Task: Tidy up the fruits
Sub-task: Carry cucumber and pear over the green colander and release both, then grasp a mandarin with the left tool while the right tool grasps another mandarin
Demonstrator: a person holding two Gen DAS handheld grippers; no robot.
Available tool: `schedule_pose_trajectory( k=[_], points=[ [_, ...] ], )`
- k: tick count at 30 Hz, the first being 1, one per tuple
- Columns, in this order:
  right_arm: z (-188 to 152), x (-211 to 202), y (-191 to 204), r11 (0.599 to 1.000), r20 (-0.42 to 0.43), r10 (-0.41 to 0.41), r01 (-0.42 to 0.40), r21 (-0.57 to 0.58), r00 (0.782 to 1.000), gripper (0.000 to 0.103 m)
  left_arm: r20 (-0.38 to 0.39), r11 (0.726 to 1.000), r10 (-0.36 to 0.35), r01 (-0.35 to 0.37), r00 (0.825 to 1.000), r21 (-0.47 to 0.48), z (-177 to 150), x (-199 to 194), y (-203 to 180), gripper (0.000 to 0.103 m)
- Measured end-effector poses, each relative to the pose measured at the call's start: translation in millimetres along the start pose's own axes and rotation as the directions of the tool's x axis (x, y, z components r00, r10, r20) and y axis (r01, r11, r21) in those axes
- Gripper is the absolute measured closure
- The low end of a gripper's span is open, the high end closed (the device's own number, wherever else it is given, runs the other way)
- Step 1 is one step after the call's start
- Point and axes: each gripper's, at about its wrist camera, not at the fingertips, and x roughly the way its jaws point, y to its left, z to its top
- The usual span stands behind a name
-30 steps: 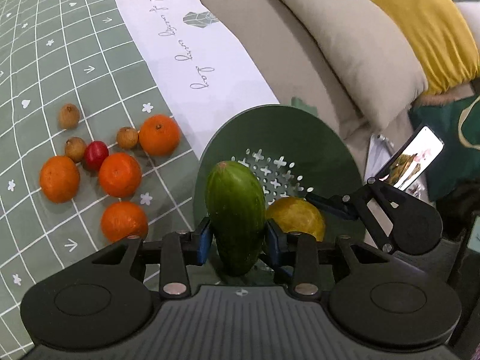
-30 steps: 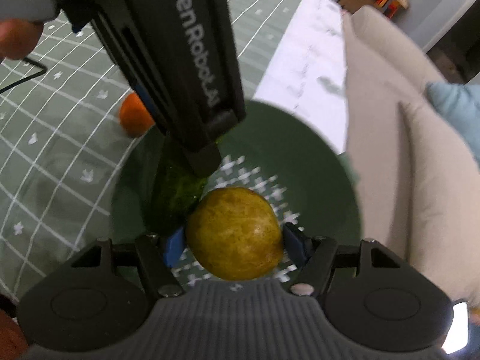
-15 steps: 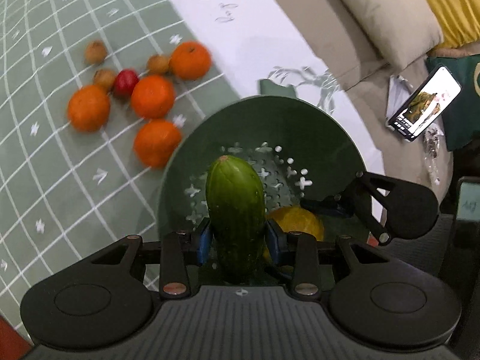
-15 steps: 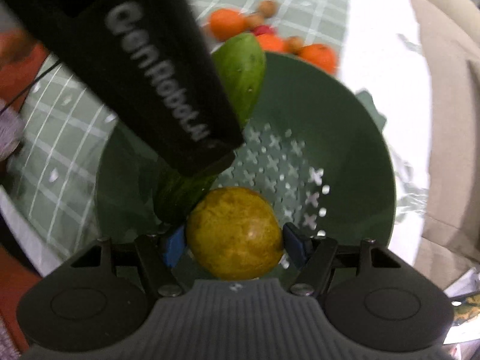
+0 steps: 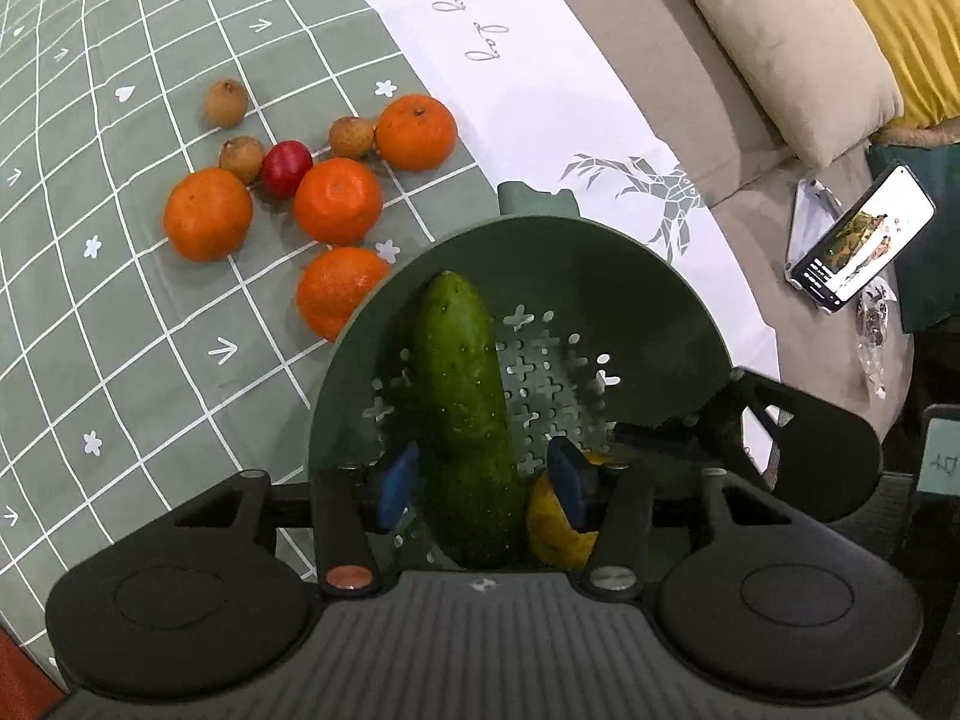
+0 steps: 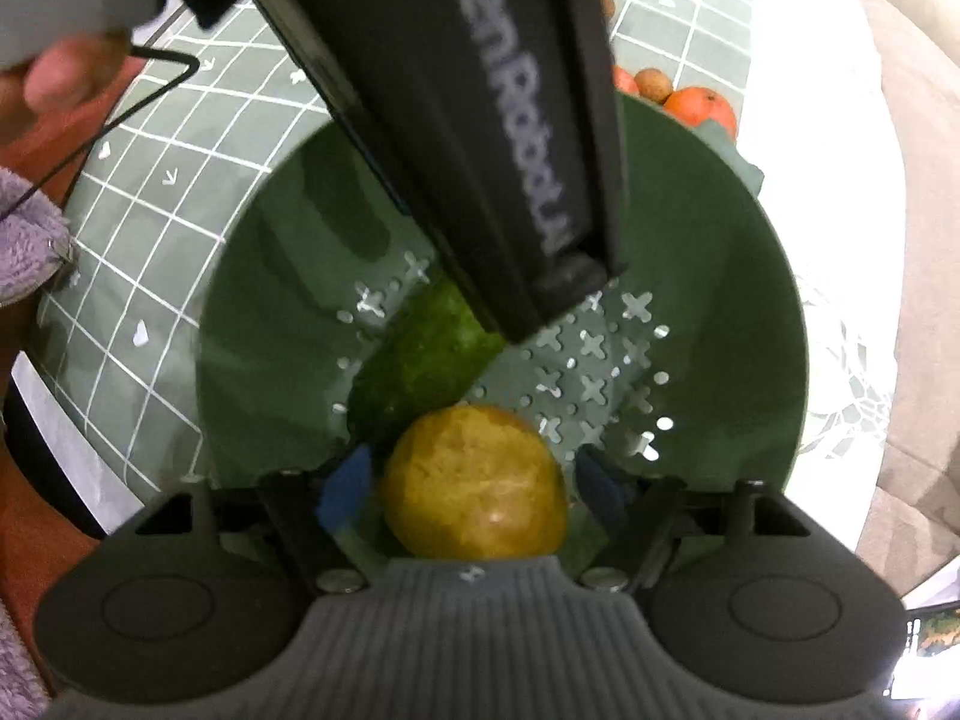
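Observation:
A green cucumber (image 5: 465, 396) lies in the dark green colander (image 5: 600, 276), between the blue pads (image 5: 396, 483) of my left gripper (image 5: 480, 480). Its jaws are opening and a gap shows on both sides of the cucumber. Beside it a round yellow fruit (image 6: 474, 480) rests in the colander (image 6: 720, 240) between the pads of my right gripper (image 6: 474, 483), whose jaws are also opening, clear of the fruit. The left gripper's black body (image 6: 480, 120) hides most of the cucumber (image 6: 420, 360) in the right wrist view.
Several oranges (image 5: 337, 199), small brown fruits (image 5: 227, 102) and a small red fruit (image 5: 286, 168) lie on the green grid tablecloth (image 5: 120, 360) left of the colander. A phone (image 5: 864, 234) and cushions (image 5: 780, 30) lie beyond. A hand (image 6: 54, 78) and fuzzy sleeve (image 6: 24, 228) are at left.
Both grippers tipped further down over the colander. Their jaws spread and let go of the cucumber and the yellow fruit, which now rest in the colander.

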Motion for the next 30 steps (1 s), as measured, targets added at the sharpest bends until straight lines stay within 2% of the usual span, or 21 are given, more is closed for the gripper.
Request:
schedule_pose_trajectory(
  k=[1,4,11,16,21,24,28,30],
  points=[
    [-10.1,2.1,5.5,1.0,0.001,-0.013,0.013,0.0,1.0,0.025,0.001,1.0,-0.01,0.01,1.0,-0.002,-1.1,-1.5,0.9,0.045],
    [-7.2,-6.5,1.7,0.999,0.011,-0.041,0.041,0.012,0.999,0.024,0.017,0.999,-0.047,0.047,0.999,0.003,-5.7,-11.9,4.8,0.045],
    [-4.1,-33.8,0.0,0.995,0.102,-0.083,0.076,0.066,0.991,0.021,0.137,0.991,-0.134,0.13,0.982,0.036,-18.4,-58.3,25.5,0.044],
    [11.9,-60.4,2.3,0.989,0.2,-0.101,0.076,0.127,0.975,0.021,0.227,0.99,-0.139,0.14,0.964,0.013,-21.7,-82.9,56.2,0.044],
    [33.9,-77.0,-6.1,0.982,0.28,-0.122,0.075,0.171,0.952,0.022,0.313,0.988,-0.129,0.15,0.941,-0.044,-21.0,-91.7,90.8,0.044],
    [48.9,-82.4,-14.2,0.974,0.308,-0.144,0.079,0.214,0.94,0.022,0.359,0.992,-0.103,0.124,0.928,-0.036,-20.0,-92.4,101.4,0.044],
    [67.2,-82.7,-33.9,0.955,0.318,-0.191,0.1,0.281,0.929,0.022,0.377,0.992,-0.11,0.122,0.92,-0.007,-15.1,-83.3,106.3,0.044],
    [74.2,-77.6,-45.8,0.944,0.316,-0.198,0.094,0.316,0.928,0.023,0.372,0.992,-0.115,0.123,0.921,0.004,-10.5,-76.1,106.2,0.044]
  ],
)
